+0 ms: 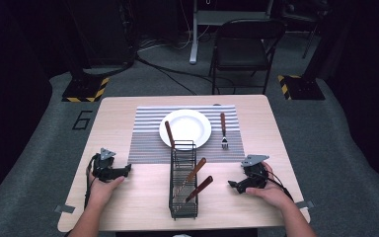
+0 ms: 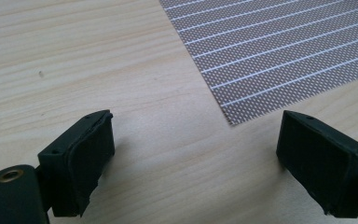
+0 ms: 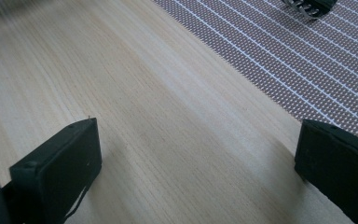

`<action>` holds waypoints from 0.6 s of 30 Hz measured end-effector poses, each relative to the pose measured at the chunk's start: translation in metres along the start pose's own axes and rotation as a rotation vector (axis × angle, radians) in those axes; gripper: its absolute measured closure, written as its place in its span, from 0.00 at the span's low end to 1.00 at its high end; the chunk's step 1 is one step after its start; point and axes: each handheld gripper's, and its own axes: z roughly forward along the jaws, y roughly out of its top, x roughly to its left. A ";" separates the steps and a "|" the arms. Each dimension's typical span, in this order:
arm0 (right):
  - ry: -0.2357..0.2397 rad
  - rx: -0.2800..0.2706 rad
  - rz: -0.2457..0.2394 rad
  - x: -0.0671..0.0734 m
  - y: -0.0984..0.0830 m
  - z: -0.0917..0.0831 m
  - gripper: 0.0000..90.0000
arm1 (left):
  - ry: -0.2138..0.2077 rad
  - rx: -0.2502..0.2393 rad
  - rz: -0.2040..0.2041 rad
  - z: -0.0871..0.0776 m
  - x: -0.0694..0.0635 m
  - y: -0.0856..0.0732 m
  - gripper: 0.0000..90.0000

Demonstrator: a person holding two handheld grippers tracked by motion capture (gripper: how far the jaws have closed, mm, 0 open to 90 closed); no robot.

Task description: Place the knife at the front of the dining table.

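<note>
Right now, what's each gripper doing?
Left gripper: open, empty, over the pale wooden table.
Right gripper: open, empty, over the table.

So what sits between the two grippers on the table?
In the high view, a black wire rack holding wooden-handled cutlery stands between the left gripper and right gripper.

The fork (image 3: 307, 7) is cut off by the top edge — just tines showing.

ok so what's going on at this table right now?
A person holds a claw in each hand, both resting open on the wooden table: left claw, right claw. Between them stands a black wire caddy with wooden-handled cutlery. Behind it, a white plate and a fork lie on a striped placemat.
</note>
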 end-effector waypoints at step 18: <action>0.000 0.000 0.001 0.000 0.000 0.000 0.00 | 0.016 -0.006 -0.017 0.002 -0.003 0.001 0.13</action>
